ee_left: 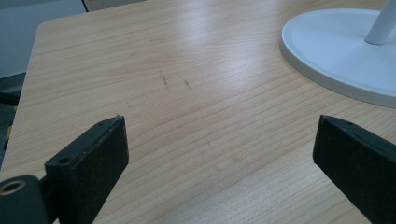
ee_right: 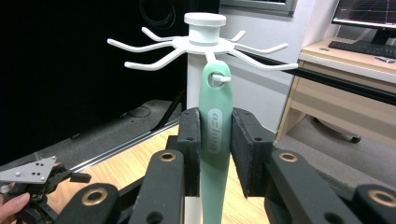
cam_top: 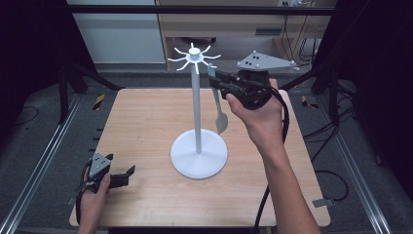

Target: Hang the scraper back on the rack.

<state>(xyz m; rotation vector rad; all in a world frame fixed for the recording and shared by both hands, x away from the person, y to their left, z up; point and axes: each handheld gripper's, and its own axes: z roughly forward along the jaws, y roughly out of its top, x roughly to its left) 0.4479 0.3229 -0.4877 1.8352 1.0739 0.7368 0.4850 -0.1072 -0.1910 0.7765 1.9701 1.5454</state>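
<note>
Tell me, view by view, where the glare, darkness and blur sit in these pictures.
High view: the wooden table is evenly lit, its surroundings dark. Left gripper view: pale glare streaks the wood near the white stand; the near jaws look soft. Right gripper view: the green utensil is sharp, the left background nearly black.

Right tool point(cam_top: 215, 78) gripping green utensil point(cam_top: 220, 116), white rack point(cam_top: 197, 102)
</note>
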